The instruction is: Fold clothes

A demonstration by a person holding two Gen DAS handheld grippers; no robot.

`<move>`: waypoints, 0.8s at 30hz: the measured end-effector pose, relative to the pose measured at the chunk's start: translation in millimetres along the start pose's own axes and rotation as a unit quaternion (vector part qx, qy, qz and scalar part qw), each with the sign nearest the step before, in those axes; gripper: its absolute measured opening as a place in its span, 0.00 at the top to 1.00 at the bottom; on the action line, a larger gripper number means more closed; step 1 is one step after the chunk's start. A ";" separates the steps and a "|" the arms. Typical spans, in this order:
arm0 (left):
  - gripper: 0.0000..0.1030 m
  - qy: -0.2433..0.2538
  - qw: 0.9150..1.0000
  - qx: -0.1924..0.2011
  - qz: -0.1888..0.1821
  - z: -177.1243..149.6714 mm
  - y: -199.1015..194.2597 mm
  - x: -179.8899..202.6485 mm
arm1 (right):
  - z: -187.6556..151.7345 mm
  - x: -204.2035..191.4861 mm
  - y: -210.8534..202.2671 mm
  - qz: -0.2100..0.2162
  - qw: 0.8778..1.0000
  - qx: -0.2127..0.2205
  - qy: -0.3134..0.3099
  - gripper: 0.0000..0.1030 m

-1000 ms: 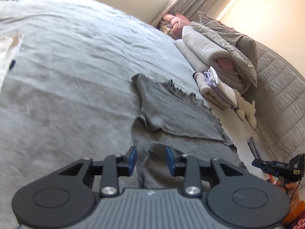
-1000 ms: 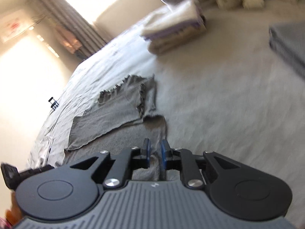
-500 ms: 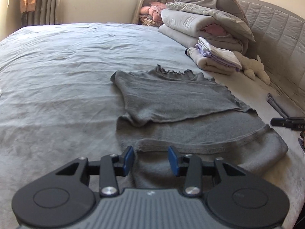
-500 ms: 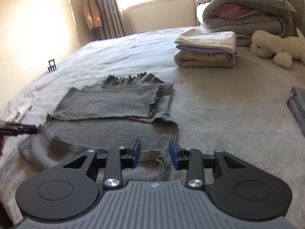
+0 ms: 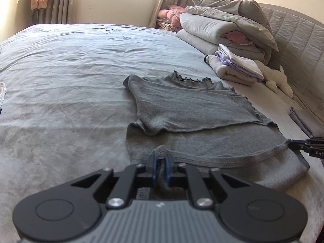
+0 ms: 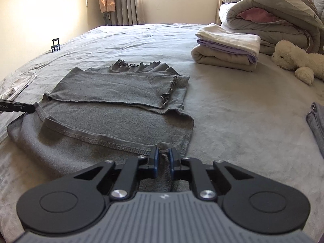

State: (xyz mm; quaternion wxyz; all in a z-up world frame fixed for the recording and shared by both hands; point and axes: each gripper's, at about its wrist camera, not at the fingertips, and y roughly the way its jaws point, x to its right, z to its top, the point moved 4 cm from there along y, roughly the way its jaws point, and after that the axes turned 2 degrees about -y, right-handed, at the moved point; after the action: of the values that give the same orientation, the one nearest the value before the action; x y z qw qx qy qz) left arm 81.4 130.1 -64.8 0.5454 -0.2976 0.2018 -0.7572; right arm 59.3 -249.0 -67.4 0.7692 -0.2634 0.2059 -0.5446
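A grey knit top with frilled edges lies flat on the grey bed sheet, its upper part folded over the body. My left gripper is shut on a pinch of the near hem at the top's left corner. My right gripper is at the right corner of the same hem. Its jaws are closing, with a fold of the grey fabric pressed between the blue pads. Each view shows the other gripper's tip at the far hem corner: the right gripper and the left gripper.
A stack of folded clothes sits at the back right beside rolled duvets and a white plush toy. A folded grey item lies at the right edge. White cloth lies far left. A quilted headboard bounds the right.
Both grippers rolled level, opened over the near hem, then closed on it. The fabric now bunches up between each pair of pads.
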 end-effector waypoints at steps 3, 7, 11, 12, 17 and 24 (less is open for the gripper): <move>0.96 0.009 1.000 0.018 0.005 0.2 -5.8 4.4 | 0.1 -3.3 -5.3 -0.008 1.000 0.013 -0.003 0.88; 0.96 0.005 0.999 0.051 0.004 3.1 -17.6 7.3 | 5.1 -5.1 -15.3 -0.017 0.999 0.045 0.001 0.89; 0.96 -0.012 0.996 0.092 0.007 10.6 -28.5 3.9 | 15.1 -2.5 -22.5 -0.030 0.996 0.082 0.017 0.90; 0.96 -0.017 0.995 0.098 0.011 12.0 -28.9 2.2 | 17.9 -1.9 -23.9 -0.034 0.995 0.091 0.020 0.90; 0.96 -0.036 0.993 0.109 0.029 17.8 -20.2 -6.0 | 32.0 -1.0 -14.6 -0.060 0.992 0.113 0.018 0.90; 0.95 -0.032 0.994 0.060 0.083 13.9 13.5 -9.4 | 39.3 2.8 27.5 -0.086 0.993 0.083 0.025 0.90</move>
State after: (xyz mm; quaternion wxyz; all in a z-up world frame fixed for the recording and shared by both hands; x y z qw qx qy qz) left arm 102.4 134.9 -65.1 0.6292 -0.2704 0.1626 -0.7103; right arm 104.0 -237.2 -54.3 0.7336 -0.2015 0.1555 -0.6301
